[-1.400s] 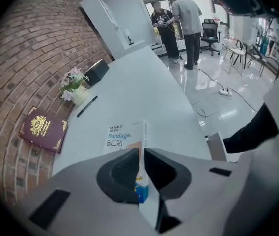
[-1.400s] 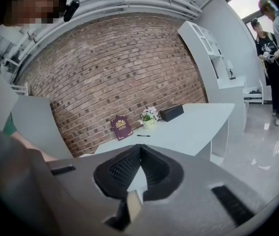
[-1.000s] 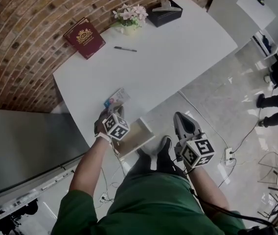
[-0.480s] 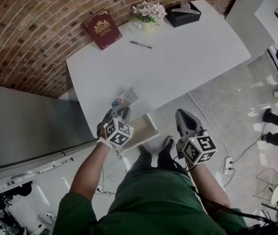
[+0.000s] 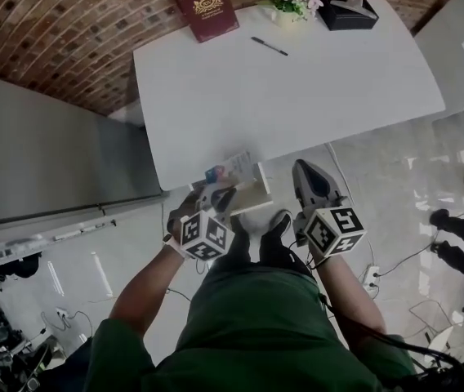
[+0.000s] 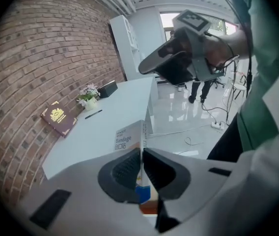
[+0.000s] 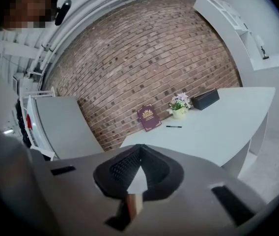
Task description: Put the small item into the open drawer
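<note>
A red-brown brick wall (image 5: 52,23) backs the white rectangular table (image 5: 297,88). At its near edge, by the pale wooden open drawer (image 5: 258,194), the left gripper (image 6: 142,154) pinches a small white-and-blue bandage box (image 6: 128,137). The right gripper (image 7: 139,149), closed tight, carries nothing above the glossy pale floor (image 5: 379,178).

The head view looks steeply down from above the person, past the left gripper (image 5: 220,188) and right gripper (image 5: 301,167), onto the white rectangular table (image 5: 297,96). Each gripper view sits close behind its jaws, facing the far end; all three share the dark red book (image 5: 206,6).
</note>
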Motion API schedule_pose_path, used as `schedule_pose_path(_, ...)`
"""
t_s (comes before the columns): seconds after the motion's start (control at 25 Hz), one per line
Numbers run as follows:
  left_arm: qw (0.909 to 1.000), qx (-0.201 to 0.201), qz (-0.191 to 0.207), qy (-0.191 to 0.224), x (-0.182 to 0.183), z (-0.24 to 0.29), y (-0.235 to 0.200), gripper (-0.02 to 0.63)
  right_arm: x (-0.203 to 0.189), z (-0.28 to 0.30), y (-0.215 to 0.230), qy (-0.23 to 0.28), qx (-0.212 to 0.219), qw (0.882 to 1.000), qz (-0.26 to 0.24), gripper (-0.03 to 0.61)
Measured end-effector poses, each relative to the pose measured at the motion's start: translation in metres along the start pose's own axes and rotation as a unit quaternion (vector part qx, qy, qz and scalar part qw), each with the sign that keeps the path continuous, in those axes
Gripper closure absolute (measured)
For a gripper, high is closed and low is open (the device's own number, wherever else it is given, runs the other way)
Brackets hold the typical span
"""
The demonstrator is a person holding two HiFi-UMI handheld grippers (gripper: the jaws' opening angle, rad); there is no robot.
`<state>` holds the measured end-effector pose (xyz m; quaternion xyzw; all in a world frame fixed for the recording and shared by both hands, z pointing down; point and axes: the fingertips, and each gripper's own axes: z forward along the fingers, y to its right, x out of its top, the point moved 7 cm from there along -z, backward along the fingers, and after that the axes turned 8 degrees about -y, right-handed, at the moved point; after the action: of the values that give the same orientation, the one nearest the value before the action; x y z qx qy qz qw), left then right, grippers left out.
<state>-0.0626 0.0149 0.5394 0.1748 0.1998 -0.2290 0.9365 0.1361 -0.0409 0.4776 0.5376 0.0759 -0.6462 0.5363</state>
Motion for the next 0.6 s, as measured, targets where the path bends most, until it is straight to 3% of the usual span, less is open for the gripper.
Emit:
schedule_pose_path(0.32,0.9981,-0.061,0.009,-0.011,-0.048,0.015,0.052,0.592,-0.012,0.025,-0.019,-0.026,0.012,0.999,-0.02,0.575)
schedule_pose_path(0.6,0.9921,-0.115,-0.004,-0.049,-0.094,0.066,0.063,0.592,-0.028,0.025,-0.017,-0.041,-0.015,0.999,-0.017,0.575)
